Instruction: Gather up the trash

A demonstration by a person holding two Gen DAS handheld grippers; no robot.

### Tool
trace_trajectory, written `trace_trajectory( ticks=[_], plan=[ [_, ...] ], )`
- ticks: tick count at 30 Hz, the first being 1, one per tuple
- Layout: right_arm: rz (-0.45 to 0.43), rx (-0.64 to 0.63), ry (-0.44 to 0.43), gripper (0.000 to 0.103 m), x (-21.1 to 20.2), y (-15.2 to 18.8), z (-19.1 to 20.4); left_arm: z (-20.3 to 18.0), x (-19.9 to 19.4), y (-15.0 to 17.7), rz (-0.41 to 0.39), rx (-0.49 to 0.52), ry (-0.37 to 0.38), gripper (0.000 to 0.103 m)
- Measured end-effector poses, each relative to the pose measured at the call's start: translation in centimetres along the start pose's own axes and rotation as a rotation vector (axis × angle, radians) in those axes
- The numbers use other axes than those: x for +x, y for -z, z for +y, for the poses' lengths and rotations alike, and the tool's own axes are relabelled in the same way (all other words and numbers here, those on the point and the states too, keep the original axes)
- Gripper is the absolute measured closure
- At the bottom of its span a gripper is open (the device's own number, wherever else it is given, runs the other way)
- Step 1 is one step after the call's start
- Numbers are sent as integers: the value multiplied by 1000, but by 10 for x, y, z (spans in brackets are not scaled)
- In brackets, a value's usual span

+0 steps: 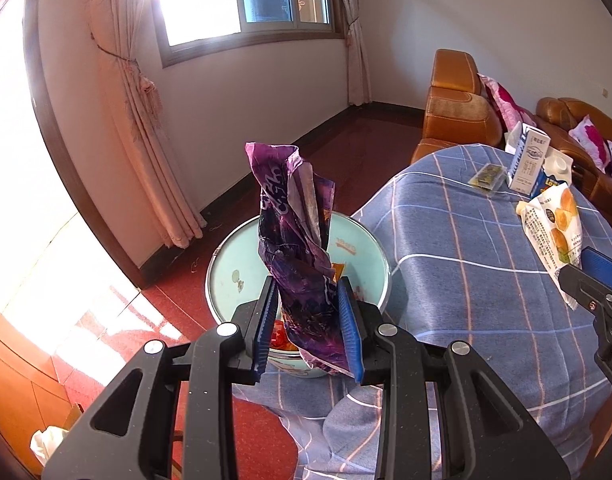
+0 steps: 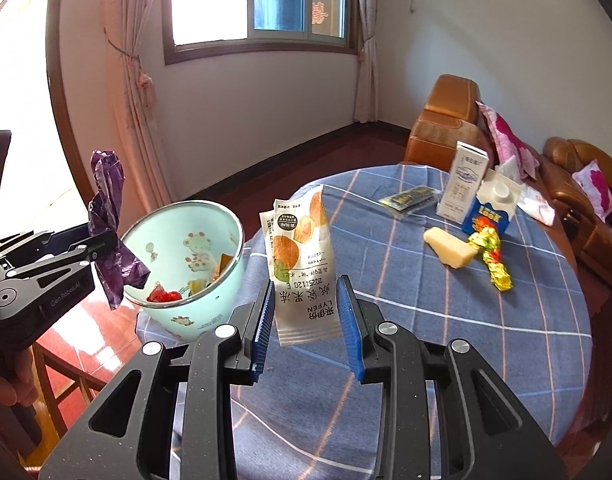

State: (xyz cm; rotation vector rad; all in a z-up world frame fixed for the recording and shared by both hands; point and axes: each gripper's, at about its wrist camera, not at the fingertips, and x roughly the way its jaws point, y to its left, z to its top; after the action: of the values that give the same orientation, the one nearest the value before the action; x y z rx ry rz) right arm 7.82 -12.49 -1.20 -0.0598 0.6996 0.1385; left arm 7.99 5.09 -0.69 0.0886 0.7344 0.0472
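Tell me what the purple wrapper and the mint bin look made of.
Purple wrapper: thin plastic or foil film, glossy; it holds sharp crumples and glints, with a silvery inner face showing. Mint bin: probably enamelled or painted metal, though plastic is possible; smooth, shiny, thin rigid wall with printed cartoon animals.

Daylight poured through the window [image 1: 246, 0] far ahead of the tongs and the big opening to their left, both blown out to white. Glare lay on the red floor [image 1: 118, 320] left of the tongs. The room was bright and sharp, without blur. Walls and frames bowed toward dark, vignetted corners, typical of fisheye lenses.
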Motion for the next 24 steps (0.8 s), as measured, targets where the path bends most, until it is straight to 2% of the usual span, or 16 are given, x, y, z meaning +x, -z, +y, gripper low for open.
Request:
trace_trajectory(
  ticks=[13, 24],
  plan=[
    [19, -24, -93, 71, 38, -25, 31, 15, 34, -13, 38, -15, -38, 73],
    [36, -41, -150, 71, 77, -43, 55, 37, 71, -12, 106, -47, -82, 73]
  ],
)
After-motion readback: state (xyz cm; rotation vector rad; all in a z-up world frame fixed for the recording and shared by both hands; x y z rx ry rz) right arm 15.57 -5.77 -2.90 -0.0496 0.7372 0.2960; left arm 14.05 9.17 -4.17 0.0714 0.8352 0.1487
